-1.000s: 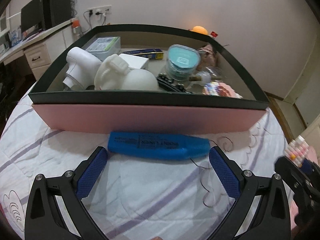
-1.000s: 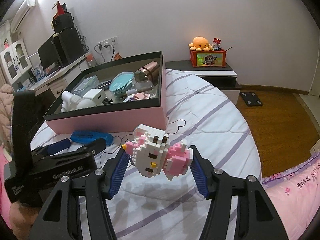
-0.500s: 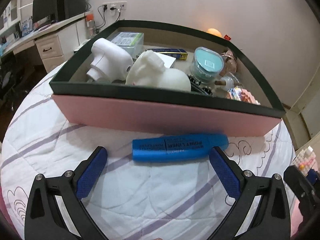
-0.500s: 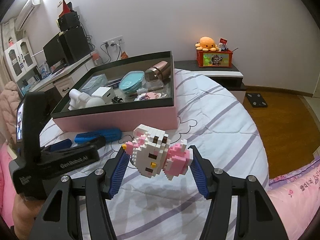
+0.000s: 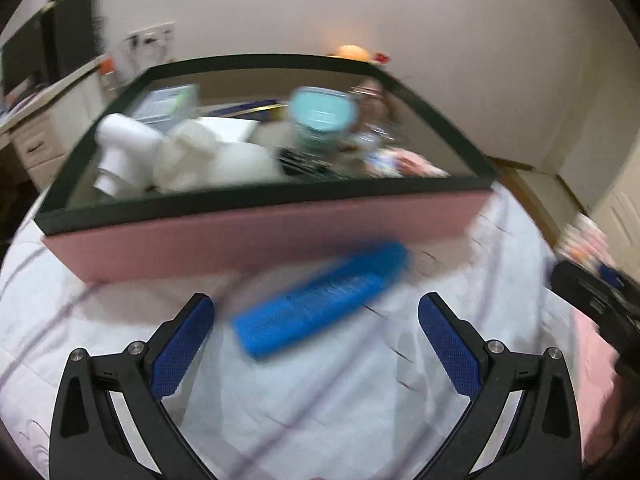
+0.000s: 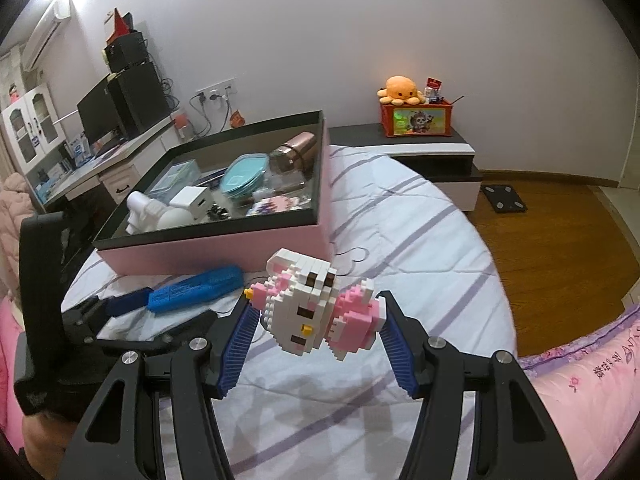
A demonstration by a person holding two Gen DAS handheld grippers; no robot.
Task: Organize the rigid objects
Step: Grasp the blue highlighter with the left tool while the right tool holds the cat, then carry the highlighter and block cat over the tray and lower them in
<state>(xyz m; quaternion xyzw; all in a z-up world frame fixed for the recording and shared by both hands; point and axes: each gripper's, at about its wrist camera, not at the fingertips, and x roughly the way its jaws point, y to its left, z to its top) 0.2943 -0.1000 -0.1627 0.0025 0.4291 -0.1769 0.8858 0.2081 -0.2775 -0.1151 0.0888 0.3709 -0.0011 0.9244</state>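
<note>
- On the striped bedspread (image 5: 320, 408), the blue marker (image 5: 320, 300) was seen swung from level to slanted toward two o'clock, framed between the left gripper (image 5: 316, 340)'s spread, empty jaws, ready for grasping.
- At the right gripper (image 6: 314, 320), the block-built cat figure (image 6: 316, 312) was kept clamped; the pink box (image 6: 224, 248) lay at eleven o'clock.

walls: plain white (image 6: 320, 20) | floor: wood (image 6: 560, 216) | desk with monitor (image 6: 100, 120) left | low dark cabinet (image 6: 420, 148)
</note>
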